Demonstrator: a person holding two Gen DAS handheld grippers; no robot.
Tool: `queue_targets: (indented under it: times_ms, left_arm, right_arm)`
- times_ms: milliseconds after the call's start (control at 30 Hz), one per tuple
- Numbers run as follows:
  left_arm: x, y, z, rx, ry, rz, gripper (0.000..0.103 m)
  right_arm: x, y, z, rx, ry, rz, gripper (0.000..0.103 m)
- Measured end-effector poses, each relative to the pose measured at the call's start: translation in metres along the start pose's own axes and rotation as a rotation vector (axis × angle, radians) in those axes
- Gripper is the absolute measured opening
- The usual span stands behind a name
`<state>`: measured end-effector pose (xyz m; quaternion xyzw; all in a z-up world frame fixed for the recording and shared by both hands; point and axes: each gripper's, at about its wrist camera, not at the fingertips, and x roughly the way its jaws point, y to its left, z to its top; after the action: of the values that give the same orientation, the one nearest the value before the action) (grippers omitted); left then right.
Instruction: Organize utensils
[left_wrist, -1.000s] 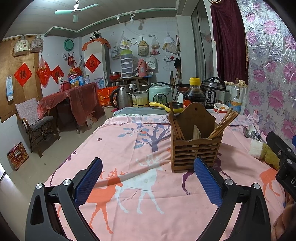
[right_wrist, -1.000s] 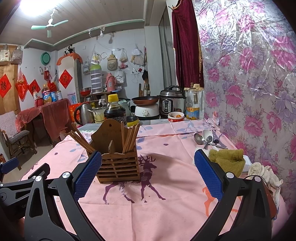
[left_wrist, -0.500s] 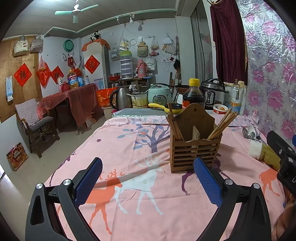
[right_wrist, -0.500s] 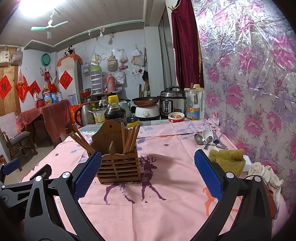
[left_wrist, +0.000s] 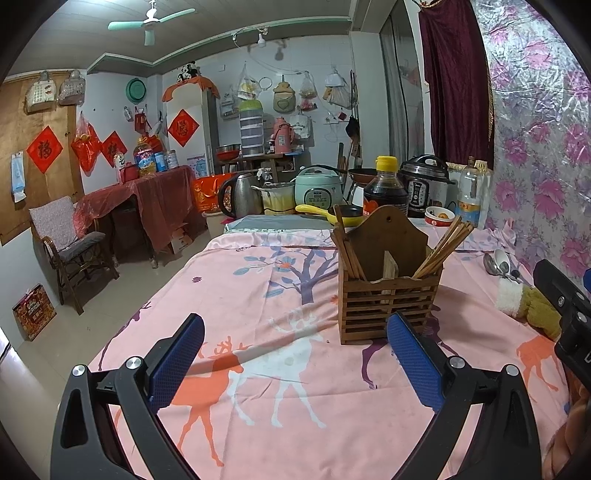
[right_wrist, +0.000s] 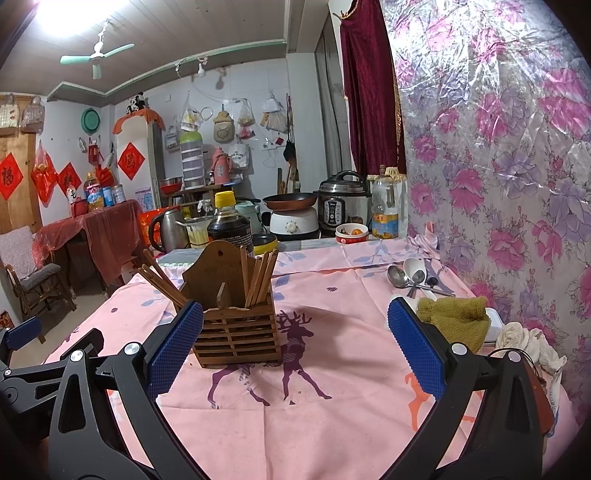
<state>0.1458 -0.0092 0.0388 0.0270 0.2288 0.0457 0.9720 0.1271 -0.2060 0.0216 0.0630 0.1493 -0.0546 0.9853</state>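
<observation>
A slatted wooden utensil holder stands on the pink deer-print tablecloth, with chopsticks leaning in both of its compartments. It also shows in the right wrist view. Several spoons lie by the floral wall; they also show in the left wrist view. My left gripper is open and empty, short of the holder. My right gripper is open and empty, with the holder just beyond its left finger.
An olive-green cloth lies on a white block right of the holder, with a cream rag beside it. A soy sauce bottle, kettle, cookers, a small bowl and an oil bottle crowd the far end.
Both views have shifted only slightly; the holder sits a touch closer in each. Both grippers stay open and empty.
</observation>
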Motion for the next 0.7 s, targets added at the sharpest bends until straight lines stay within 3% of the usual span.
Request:
queue_targets:
  times_ms: [700]
  left_arm:
    - [0.0006,0.0001,-0.0014,0.000,0.002,0.005,0.097]
  right_arm:
    - [-0.0001,0.0002,0.0004,0.003,-0.002,0.000,0.096]
